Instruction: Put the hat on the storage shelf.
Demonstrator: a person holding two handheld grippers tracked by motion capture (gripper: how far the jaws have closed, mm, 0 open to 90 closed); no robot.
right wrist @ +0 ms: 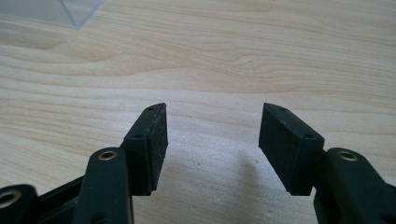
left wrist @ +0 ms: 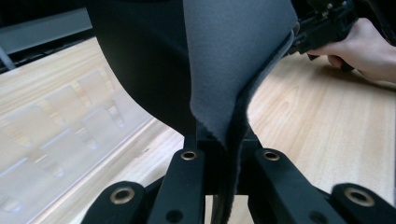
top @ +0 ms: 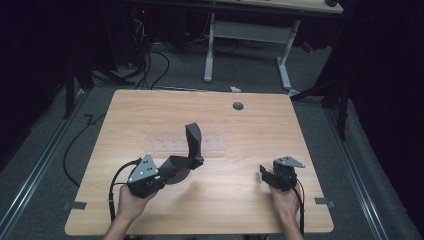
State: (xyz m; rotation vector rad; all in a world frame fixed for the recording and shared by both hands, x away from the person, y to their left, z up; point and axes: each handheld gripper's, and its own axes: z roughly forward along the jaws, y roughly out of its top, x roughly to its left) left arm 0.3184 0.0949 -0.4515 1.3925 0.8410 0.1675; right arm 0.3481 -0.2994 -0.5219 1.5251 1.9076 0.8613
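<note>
A dark grey piece of fabric [top: 193, 146] curls up from the wooden table [top: 240, 140], one end standing upright. My left gripper [top: 166, 171] is shut on its lower end at the front left. In the left gripper view the fabric [left wrist: 233, 60] rises from between the closed jaws of that gripper [left wrist: 224, 144], a black side at left and a grey side at right. My right gripper [top: 264, 175] hovers low over the bare table at the front right, apart from the fabric. Its jaws [right wrist: 212, 140] stand open with only wood grain between the pads.
A clear plastic tray [top: 185, 146] lies flat on the table behind the fabric, and its corner [right wrist: 74, 11] appears in the right gripper view. A grey round cap [top: 238, 106] sits near the far edge. Beyond the table are a white-legged desk [top: 247, 32] and floor cables.
</note>
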